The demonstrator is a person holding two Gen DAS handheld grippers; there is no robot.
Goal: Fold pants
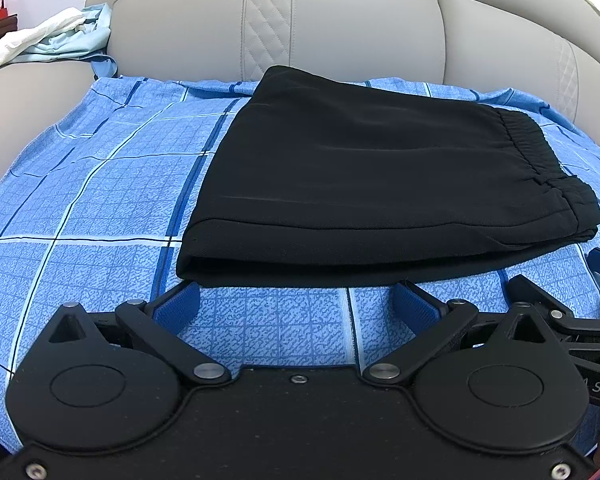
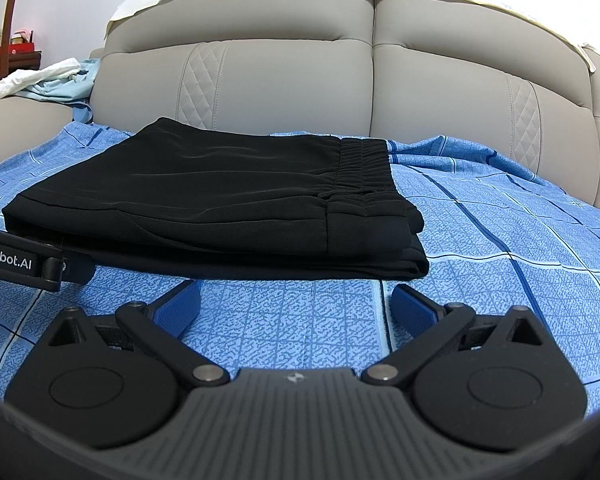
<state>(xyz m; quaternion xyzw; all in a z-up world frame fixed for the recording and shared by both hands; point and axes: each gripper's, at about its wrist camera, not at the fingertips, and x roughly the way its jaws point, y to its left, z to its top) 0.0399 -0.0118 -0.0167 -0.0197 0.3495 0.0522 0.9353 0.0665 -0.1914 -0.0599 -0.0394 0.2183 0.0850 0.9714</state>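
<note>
Both your left tongs (image 1: 298, 300) and right tongs (image 2: 296, 300) gape wide, empty; the pants (image 1: 364, 184) lie folded just ahead on the blue sheet (image 1: 100, 200) — looks finished, so only a tidy-up press remains

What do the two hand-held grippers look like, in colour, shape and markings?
Both are matte black. The left hand-held gripper has two fingers with textured blue pads, linked by black bars with silver pivot pins to two round housings. The right hand-held gripper has the same build, with a ribbed grey body behind. White lettering ending in "Robot.AI" shows on the left one's side in the right wrist view.
</note>
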